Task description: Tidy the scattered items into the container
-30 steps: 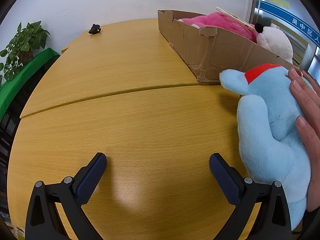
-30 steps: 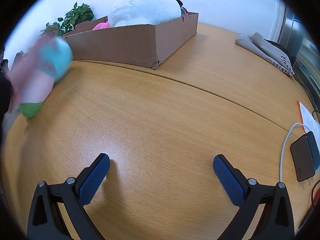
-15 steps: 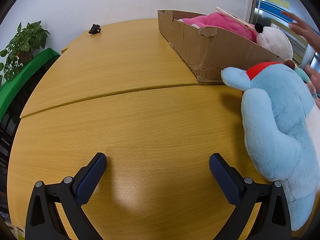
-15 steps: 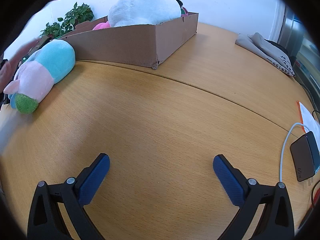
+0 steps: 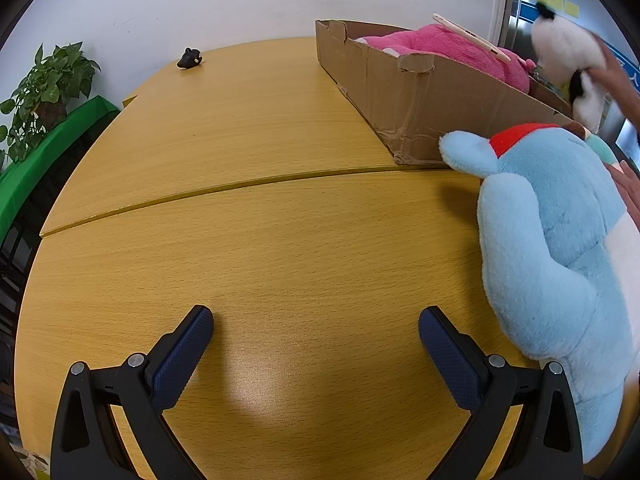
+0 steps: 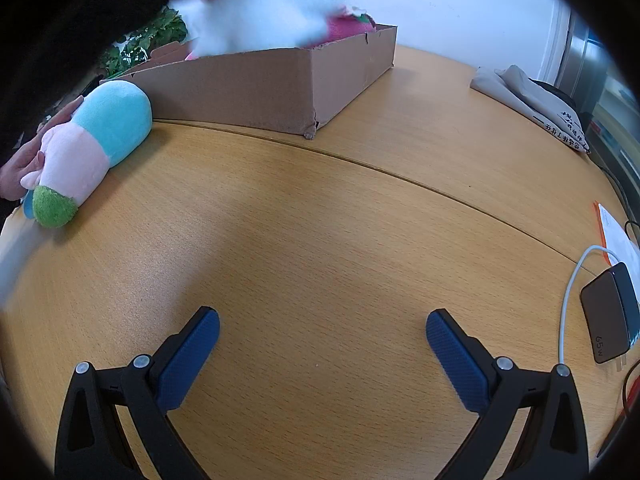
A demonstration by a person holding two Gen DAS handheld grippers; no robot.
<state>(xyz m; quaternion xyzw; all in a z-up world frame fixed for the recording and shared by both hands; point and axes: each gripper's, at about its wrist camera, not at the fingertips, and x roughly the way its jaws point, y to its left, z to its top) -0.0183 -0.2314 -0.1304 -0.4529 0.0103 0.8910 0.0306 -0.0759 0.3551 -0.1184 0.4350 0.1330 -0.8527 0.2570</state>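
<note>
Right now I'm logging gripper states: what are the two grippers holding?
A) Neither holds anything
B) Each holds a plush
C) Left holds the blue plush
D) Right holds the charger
A: the left gripper and right gripper both stand open over bare table.

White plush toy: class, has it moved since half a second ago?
Yes. The white plush toy has risen out of the cardboard box, now blurred above its rim.

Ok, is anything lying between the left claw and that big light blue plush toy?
Nothing visible does. The left claw is open over bare table, and the light blue plush toy lies just to its right, near the cardboard box.
</note>
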